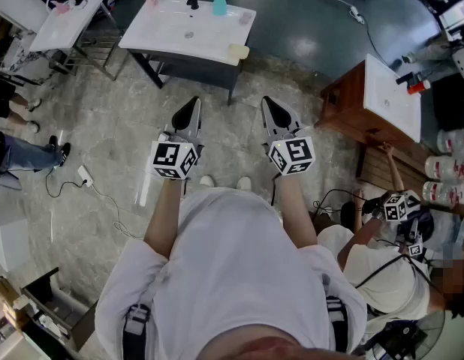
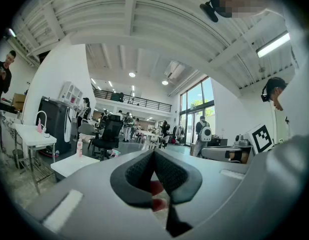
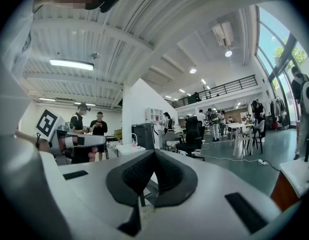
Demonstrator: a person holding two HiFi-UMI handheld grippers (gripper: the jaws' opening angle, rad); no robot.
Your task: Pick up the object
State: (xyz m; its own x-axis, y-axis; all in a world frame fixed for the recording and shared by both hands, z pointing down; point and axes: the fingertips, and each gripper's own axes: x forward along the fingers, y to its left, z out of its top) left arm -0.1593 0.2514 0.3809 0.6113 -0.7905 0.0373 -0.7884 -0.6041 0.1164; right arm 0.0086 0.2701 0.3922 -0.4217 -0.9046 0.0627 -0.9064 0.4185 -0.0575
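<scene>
1. Jaws clenched, empty: left gripper (image 1: 190, 112), right gripper (image 1: 272, 111).
2. Object probably on table (image 1: 172, 36) ahead, well apart from both; which item, unclear.
3. Step closer, open jaws before reaching.

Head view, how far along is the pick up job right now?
Nothing looks done yet. In hand: the left gripper and right gripper are both shut and empty, held out over the floor, short of the white table. Left to do: reach the table, open a gripper and lift something, perhaps the teal spray bottle.
</scene>
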